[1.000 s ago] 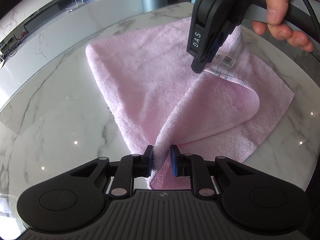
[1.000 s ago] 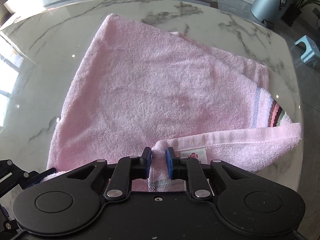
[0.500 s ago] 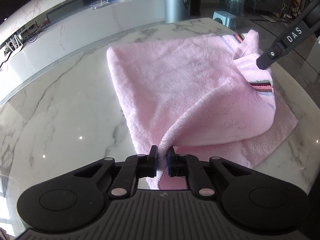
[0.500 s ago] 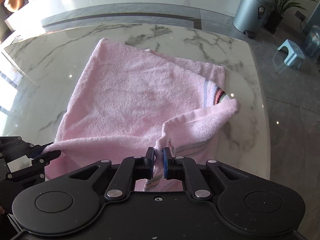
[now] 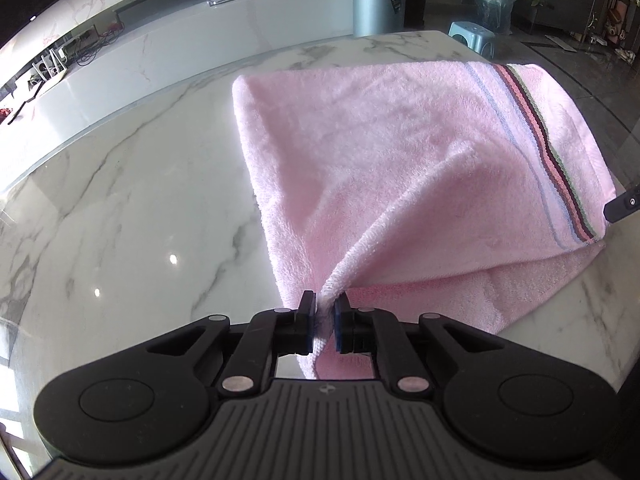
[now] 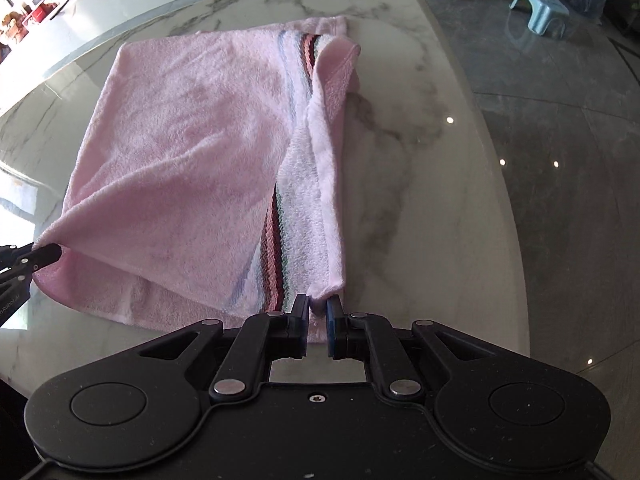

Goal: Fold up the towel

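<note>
Two claws each pinch a corner of the pink towel (image 5: pixel 384 168), which lies spread on the marble table (image 5: pixel 132 216) with its upper layer lifted off the lower one at the near edge. In the left wrist view the left claw (image 5: pixel 325 324) has its blue-padded fingers (image 5: pixel 307 326) pressed together on a bunched pink corner, and the cloth fans up and away from that pinch toward the far side of the table. The striped band (image 5: pixel 532 148) runs along the towel's right side there, and the tip of the right claw (image 5: pixel 622 205) shows at the picture's right edge, just beside the striped end.

In the right wrist view the right claw (image 6: pixel 319 322) is closed on the towel's striped corner, with the stripes (image 6: pixel 276 248) rising from just left of the pinch and the hem twisted over on itself farther up. The left claw (image 6: pixel 38 256) shows at the far left edge, gripping the opposite near corner. Between the two pinches the top layer hangs a little above a flat lower layer that rests on the table. A grey bin (image 5: pixel 378 2) and a blue stool (image 6: pixel 538 10) stand on the floor beyond the table
</note>
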The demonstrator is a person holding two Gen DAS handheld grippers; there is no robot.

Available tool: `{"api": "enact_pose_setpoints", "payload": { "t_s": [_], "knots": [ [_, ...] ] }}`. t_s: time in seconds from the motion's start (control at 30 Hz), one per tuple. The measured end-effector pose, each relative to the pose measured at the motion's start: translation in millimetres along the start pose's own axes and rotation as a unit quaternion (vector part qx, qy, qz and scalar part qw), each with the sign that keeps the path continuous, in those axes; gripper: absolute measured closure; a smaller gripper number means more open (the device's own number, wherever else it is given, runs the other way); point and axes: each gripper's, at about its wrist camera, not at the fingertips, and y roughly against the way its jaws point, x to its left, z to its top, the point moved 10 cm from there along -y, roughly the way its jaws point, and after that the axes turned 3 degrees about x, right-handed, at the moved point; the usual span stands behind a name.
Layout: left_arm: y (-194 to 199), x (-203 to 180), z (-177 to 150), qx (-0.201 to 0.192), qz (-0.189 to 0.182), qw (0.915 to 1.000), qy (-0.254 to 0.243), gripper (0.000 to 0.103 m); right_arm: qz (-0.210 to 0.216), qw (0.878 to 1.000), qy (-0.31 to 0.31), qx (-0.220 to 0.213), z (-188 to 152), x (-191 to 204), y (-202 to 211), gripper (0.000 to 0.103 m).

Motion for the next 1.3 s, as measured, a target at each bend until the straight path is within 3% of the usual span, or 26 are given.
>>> {"api": "enact_pose_setpoints", "payload": {
  "t_s": [0.3, 0.4, 0.53, 0.7, 0.93, 1.2, 1.3],
  "knots": [
    [3, -2, -7, 0.006, 0.003, 1.0, -0.003, 0.092, 0.013, 1.0, -0.012, 0.022, -9, -7, -22, 0.094],
    [2, 1, -13, 0.013, -0.002, 0.9999, 0.002, 0.089, 0.005, 1.0, -0.005, 0.025, -10, -8, -21, 0.085],
    [16, 4, -18, 0.01, -0.016, 0.9998, -0.006, 0.056, -0.01, 1.0, 0.006, 0.014, -9, -14, -8, 0.079],
    [35, 8, -18, 0.008, -0.042, 0.999, -0.012, 0.055, -0.021, 1.0, 0.015, -0.012, 0, -19, 14, 0.076],
    [41, 24, 8, 0.009, -0.063, 0.9979, 0.007, 0.06, 0.003, 0.999, 0.046, -0.019, 16, 8, 14, 0.076],
    [-6, 34, 38, 0.053, -0.089, 0.9921, 0.071, 0.061, -0.011, 0.996, 0.088, 0.022, 17, 24, -23, 0.076],
    [-25, 37, 40, 0.077, -0.075, 0.9902, 0.089, 0.061, -0.011, 0.995, 0.09, 0.03, 16, 24, -33, 0.075]
  ]
}}
